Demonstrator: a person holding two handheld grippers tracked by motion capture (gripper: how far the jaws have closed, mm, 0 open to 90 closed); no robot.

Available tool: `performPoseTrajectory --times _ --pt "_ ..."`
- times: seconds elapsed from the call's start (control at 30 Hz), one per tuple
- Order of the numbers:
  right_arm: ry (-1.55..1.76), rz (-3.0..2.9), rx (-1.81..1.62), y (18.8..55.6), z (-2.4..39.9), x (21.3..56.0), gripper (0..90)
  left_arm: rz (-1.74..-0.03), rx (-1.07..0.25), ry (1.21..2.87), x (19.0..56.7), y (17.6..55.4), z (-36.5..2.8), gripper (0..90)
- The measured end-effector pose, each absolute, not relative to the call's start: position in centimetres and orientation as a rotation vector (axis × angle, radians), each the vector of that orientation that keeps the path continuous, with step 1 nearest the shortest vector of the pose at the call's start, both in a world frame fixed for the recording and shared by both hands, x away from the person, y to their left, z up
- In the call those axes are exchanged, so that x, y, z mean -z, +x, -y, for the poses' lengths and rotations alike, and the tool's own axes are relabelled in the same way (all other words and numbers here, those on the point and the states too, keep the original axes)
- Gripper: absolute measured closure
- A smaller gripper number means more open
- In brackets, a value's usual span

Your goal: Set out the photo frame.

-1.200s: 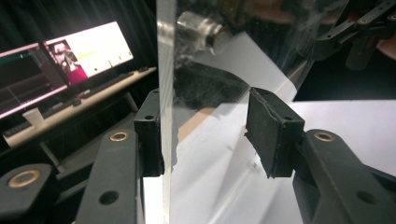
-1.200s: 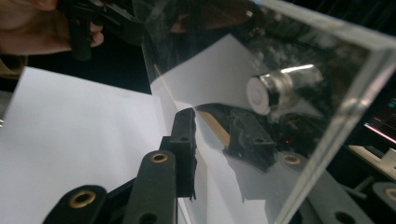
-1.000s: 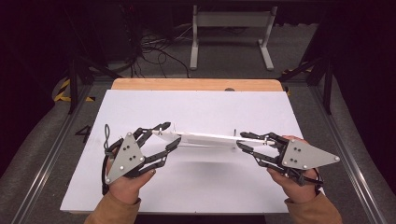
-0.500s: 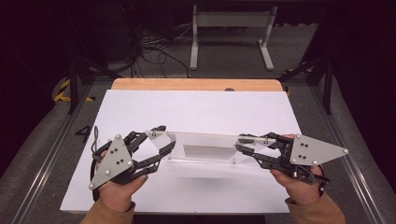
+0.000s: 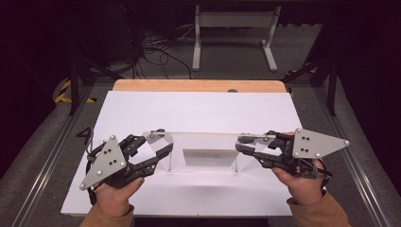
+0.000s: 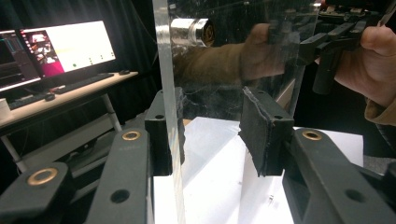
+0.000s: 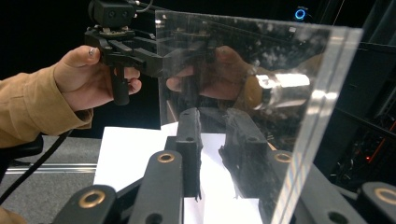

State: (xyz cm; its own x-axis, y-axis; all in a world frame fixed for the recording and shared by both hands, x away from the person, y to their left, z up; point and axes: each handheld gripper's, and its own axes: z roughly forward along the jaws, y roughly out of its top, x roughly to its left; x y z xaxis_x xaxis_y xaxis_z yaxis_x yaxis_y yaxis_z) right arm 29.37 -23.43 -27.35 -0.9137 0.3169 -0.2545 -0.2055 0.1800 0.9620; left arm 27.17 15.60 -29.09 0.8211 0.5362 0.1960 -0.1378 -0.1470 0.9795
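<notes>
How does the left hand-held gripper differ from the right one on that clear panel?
On the clear panel, the left hand-held gripper takes the left end, the right hand-held gripper the right end. The left one's jaws have just been closing around the panel's edge, one pad standing apart; the right one's jaws straddle the panel at a slant, grip unclear. Both have the panel between their jaws.

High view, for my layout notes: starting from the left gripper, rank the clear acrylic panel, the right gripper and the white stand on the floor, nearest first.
1. Clear acrylic panel, between the left gripper jaws.
2. Right gripper, at the panel's far end, to the right.
3. White stand, on the floor beyond the table's far edge.
</notes>
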Motion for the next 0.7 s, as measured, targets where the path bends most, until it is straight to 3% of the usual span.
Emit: performPoseTrajectory --times 0.53,0.7 --pt "0.243 -1.99 -1.791 31.4 23.1 27.7 61.7 -0.364 -0.569 1.568 29.7 30.1 -15.7 55.6" --pt "0.278 -1.96 -1.761 31.8 23.0 27.8 58.3 -0.396 -0.568 1.585 30.2 31.0 -15.3 48.2"
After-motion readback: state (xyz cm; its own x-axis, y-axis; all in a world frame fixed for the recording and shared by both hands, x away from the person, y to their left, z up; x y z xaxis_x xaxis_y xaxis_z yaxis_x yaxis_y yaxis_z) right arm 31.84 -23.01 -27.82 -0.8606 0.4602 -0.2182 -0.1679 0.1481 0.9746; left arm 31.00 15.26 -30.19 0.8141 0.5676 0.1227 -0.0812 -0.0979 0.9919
